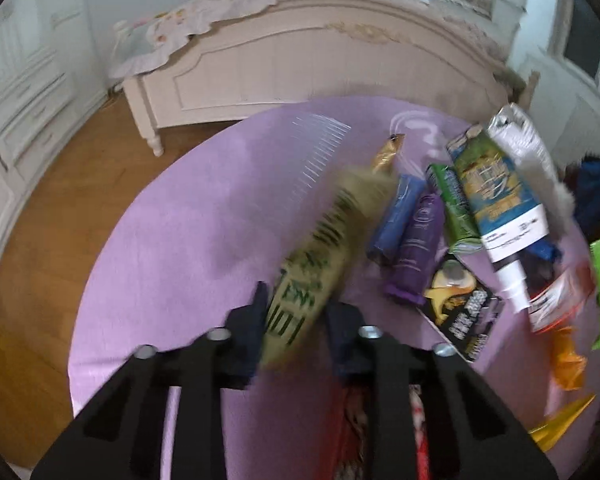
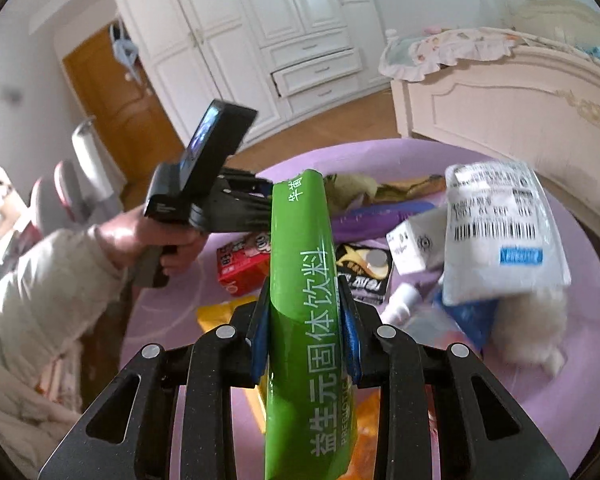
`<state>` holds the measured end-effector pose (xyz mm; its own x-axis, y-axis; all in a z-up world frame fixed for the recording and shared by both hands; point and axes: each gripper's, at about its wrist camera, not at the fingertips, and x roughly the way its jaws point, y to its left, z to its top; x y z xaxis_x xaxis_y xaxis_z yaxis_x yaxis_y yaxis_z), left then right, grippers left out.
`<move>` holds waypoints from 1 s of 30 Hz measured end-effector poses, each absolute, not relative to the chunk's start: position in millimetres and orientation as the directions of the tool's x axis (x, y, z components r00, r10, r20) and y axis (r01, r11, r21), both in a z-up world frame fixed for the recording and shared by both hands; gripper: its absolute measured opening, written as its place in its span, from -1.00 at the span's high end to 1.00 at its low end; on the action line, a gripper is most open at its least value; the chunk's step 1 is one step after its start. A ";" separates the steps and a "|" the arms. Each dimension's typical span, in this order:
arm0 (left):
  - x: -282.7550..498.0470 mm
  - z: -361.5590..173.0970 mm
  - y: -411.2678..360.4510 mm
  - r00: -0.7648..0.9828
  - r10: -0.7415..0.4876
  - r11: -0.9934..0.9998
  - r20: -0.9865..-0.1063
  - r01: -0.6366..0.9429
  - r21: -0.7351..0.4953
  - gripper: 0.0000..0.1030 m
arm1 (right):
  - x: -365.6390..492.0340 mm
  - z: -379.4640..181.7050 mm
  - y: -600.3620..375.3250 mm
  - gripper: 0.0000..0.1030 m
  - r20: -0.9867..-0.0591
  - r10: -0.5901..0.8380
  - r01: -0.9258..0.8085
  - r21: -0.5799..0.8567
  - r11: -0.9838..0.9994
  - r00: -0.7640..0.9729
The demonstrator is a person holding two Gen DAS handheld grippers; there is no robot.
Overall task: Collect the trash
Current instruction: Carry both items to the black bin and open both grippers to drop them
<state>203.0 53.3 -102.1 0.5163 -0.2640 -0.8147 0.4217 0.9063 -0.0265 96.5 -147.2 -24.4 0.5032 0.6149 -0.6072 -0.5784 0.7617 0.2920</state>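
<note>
My left gripper [image 1: 298, 320] is shut on a long olive-yellow packet [image 1: 320, 248] with dark green print, blurred, which sticks out ahead over the round purple surface [image 1: 188, 240]. My right gripper [image 2: 305, 304] is shut on a bright green carton [image 2: 300, 264] with white lettering, held upright between the blue pads. More trash lies in a heap on the purple surface: a blue wrapper [image 1: 396, 216], a purple wrapper [image 1: 416, 248], a green carton [image 1: 452, 208], a black box [image 1: 460, 304] and a white spray bottle [image 1: 514, 288].
A person's hand [image 2: 156, 236] in a pale sleeve holds the left gripper's handle at left. A red box [image 2: 240, 264], an orange wrapper [image 2: 220, 312] and a white mailer bag [image 2: 496, 232] lie nearby. A cream bed [image 1: 300, 64] stands behind, white wardrobes [image 2: 284, 32] beyond.
</note>
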 end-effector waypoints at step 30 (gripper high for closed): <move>135.3 -86.9 -293.9 0.286 -0.585 0.759 -0.759 0.524 -0.387 0.68 | 77.5 -108.4 -515.6 0.41 -0.524 0.282 0.108 0.593 0.798 0.804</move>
